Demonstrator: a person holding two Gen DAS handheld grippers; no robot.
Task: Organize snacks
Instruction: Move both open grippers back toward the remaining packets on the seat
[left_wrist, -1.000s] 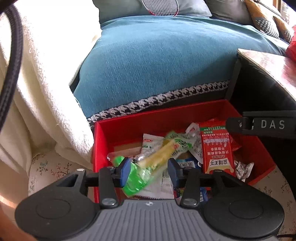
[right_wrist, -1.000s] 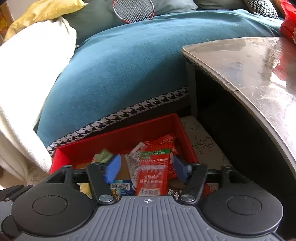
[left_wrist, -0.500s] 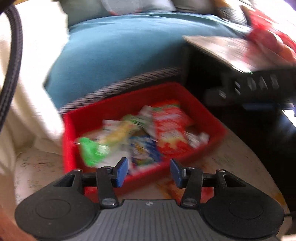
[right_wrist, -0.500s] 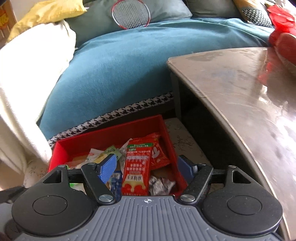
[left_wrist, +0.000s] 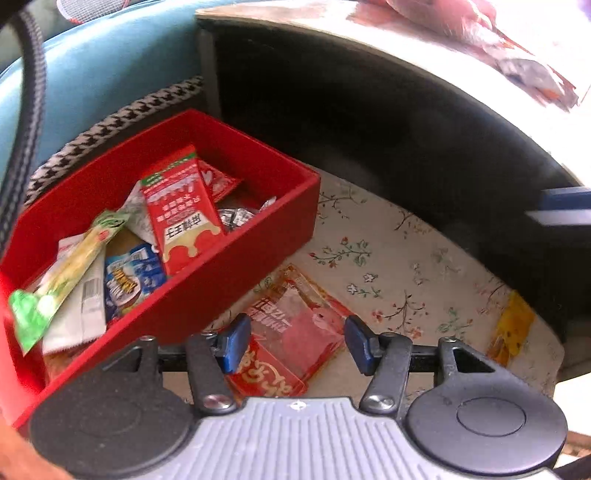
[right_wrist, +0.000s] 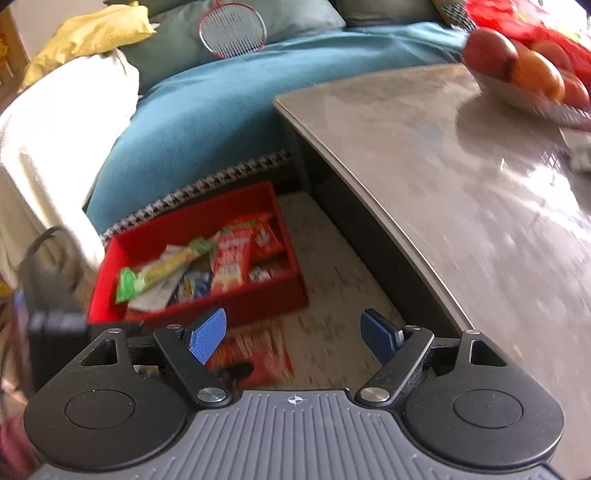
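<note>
Left tool (left_wrist: 293, 343) was spread apart, empty, low over a red snack packet (left_wrist: 291, 332) lying flat on the floral mat (left_wrist: 388, 266), just beside the red box (left_wrist: 236, 277). Right tool (right_wrist: 293, 334) was also apart and empty, held higher, nothing between its pads. Red box sat on the mat between the teal sofa (right_wrist: 207, 110) and the counter (right_wrist: 443, 166). Inside it: tall red packet (left_wrist: 181, 210) leaning across the middle, green-yellow stick packet (left_wrist: 70, 273) poking over the left rim, blue packet (left_wrist: 133, 277), silver wrapper (left_wrist: 236, 216). A yellow packet (left_wrist: 511, 332) lay on the mat near the counter base, well apart from the box. Right view was blurred.
</note>
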